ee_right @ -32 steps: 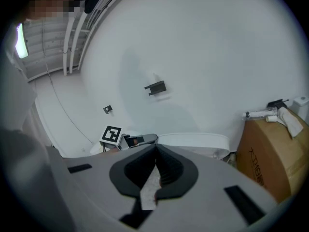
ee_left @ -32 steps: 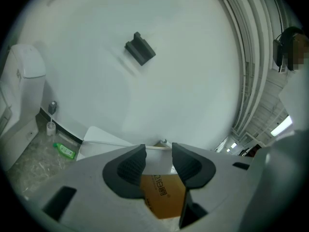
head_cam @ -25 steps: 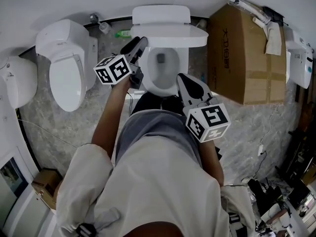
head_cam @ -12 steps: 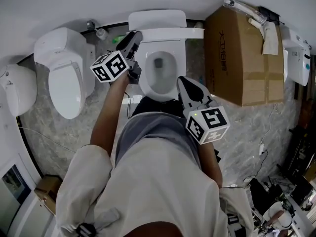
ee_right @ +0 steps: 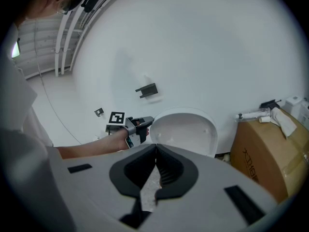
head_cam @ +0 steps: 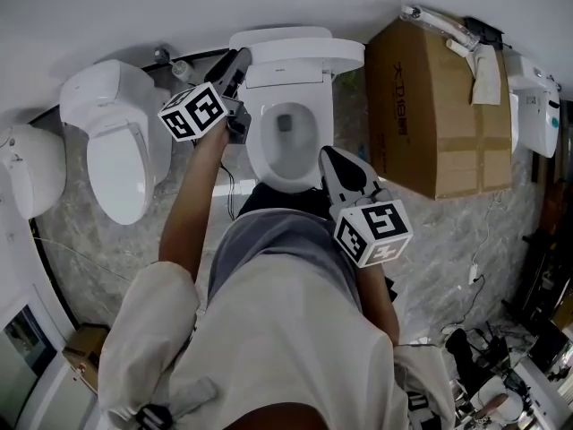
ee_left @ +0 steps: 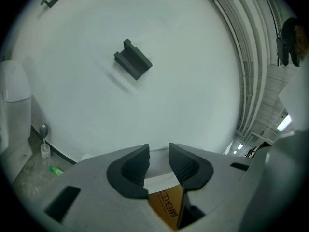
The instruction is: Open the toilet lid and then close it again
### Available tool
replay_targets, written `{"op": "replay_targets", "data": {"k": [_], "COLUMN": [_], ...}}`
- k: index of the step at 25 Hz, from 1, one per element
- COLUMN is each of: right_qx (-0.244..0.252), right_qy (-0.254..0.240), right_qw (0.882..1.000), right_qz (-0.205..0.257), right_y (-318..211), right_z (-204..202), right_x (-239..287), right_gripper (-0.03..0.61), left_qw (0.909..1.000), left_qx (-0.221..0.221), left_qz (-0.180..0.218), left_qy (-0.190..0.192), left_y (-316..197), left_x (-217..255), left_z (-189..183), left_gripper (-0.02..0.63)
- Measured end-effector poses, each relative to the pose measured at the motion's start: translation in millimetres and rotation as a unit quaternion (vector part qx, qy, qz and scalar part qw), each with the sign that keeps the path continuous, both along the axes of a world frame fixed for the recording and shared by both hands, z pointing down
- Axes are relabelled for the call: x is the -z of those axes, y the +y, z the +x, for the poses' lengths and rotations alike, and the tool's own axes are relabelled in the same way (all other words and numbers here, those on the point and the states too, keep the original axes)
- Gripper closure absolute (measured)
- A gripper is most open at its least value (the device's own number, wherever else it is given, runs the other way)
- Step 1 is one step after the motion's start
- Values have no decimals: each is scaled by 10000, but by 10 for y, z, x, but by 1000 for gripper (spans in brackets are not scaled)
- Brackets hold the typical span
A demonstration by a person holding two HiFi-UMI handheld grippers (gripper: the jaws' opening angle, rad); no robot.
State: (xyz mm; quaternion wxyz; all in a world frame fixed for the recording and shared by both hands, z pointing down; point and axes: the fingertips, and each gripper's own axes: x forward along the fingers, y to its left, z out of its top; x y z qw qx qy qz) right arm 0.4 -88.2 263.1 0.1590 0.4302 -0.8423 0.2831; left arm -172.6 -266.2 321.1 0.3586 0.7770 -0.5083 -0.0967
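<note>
Left gripper (head_cam: 238, 59): fingers just closing, grasping the raised toilet lid (head_cam: 331, 56) edge | Right gripper (head_cam: 333, 158): fingers clenched together, empty, beside the bowl (head_cam: 260, 150)

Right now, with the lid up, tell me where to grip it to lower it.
Take the lid by its thin left rim near the top, from the left, one jaw on each face. It stands nearly upright, pivoting at its base, so the top likely gives leverage, and the box crowds the right side. The left tongs, whose jaws have just been closing, grip that rim.
</note>
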Motion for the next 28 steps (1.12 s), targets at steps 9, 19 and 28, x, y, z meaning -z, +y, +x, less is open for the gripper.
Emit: {"op": "replay_targets", "data": {"k": [9, 19, 28], "right_qx": [-65, -96, -152], "right_qy": [24, 42, 39], "right_qw": [10000, 9999, 9998], "right_qz": [-20, -35, -104], "right_y": [-67, -63, -72], "right_z": [7, 16, 10], "right_x": [6, -37, -52], "right_gripper": [568, 568, 568], "left_qw": [10000, 9999, 9998], "left_qx": [-21, 16, 4], "left_qz": [80, 114, 120], "left_qy": [-44, -85, -142], "left_y": [-265, -456, -629], "left_x": [72, 86, 104], "left_z": [-51, -97, -123], "left_gripper": [489, 489, 489]}}
